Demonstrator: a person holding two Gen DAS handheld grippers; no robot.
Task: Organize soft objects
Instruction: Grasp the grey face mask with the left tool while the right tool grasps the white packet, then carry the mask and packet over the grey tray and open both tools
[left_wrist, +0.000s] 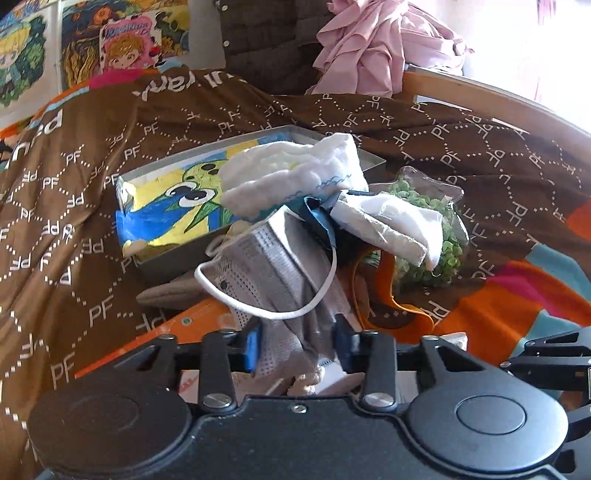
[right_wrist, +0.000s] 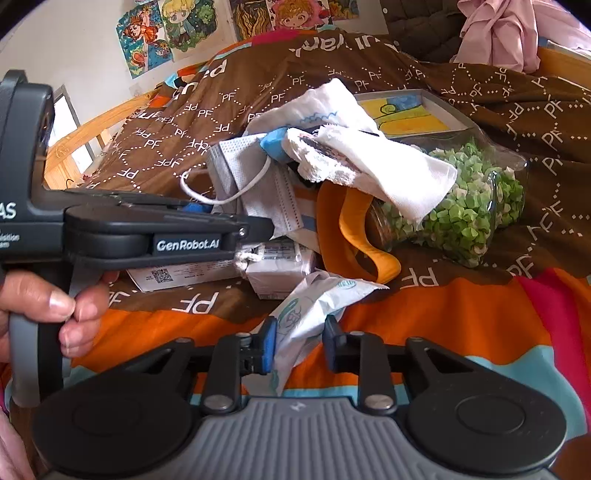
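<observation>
Both tongs are at the picking-up step: the left gripper (left_wrist: 297, 347) pinches the grey face mask (left_wrist: 269, 258), the right gripper (right_wrist: 300, 341) the white packet (right_wrist: 310, 306). Next, I judge, each must lift clear of the heap mid-bed and cross to the painted box (left_wrist: 155, 192)

Woven, finely ribbed grey mask (left_wrist: 266, 258) with smooth white elastic loop. Quilted, fluffy white pad (left_wrist: 295, 166). Soft, creased tissue (right_wrist: 388, 166). Crinkled glossy packet (right_wrist: 314, 306). Clear glossy jar (right_wrist: 480, 206). Matt brown cloth bedspread (left_wrist: 92, 221). Varnished wood rail (left_wrist: 498, 107). Matt black plastic gripper body (left_wrist: 295, 435).

"genrobot.ai" on the left gripper (right_wrist: 236, 225); "pf" across the brown blanket (right_wrist: 480, 96).
</observation>
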